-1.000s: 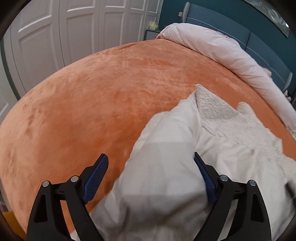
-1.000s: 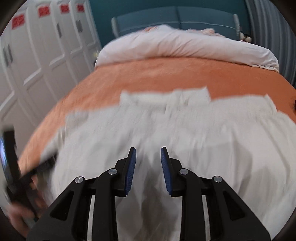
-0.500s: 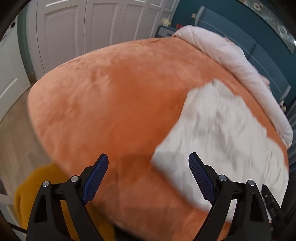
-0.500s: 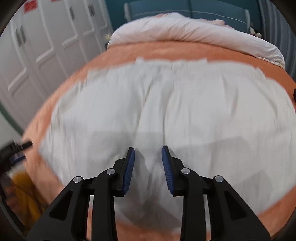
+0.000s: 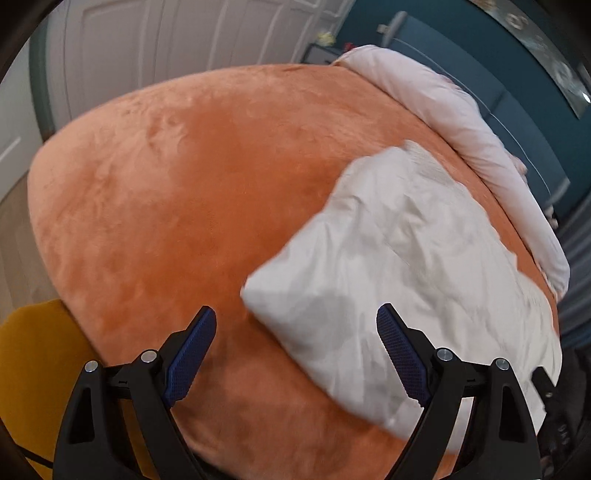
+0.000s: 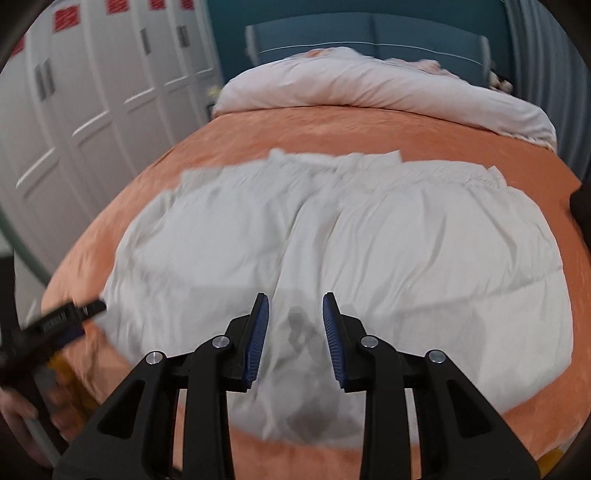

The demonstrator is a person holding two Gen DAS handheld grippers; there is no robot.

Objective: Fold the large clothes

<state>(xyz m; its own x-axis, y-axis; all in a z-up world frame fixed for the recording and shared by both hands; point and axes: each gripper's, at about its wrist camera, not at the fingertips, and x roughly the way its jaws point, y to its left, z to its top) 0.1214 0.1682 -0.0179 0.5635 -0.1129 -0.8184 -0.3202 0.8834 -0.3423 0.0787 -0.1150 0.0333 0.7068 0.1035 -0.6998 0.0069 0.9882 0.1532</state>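
Note:
A large white garment point(image 6: 332, 236) lies spread flat on the orange bed cover point(image 6: 295, 133); it also shows in the left wrist view point(image 5: 399, 243). My left gripper point(image 5: 295, 350) is wide open and empty, just above the garment's near left corner. It shows at the left edge of the right wrist view point(image 6: 70, 314). My right gripper point(image 6: 295, 325) is partly open and empty, held above the garment's near hem at the middle.
A pale rolled duvet point(image 6: 369, 85) lies across the head of the bed, before a blue headboard point(image 6: 369, 33). White wardrobe doors point(image 6: 92, 92) stand on the left. A yellow object point(image 5: 33, 362) sits by the bed's near corner. Wooden floor point(image 5: 14, 236) shows left.
My left gripper let go of the garment's cloth and pulled back to the bed's edge. The garment now lies flat. My right gripper also drew back and opened a little wider.

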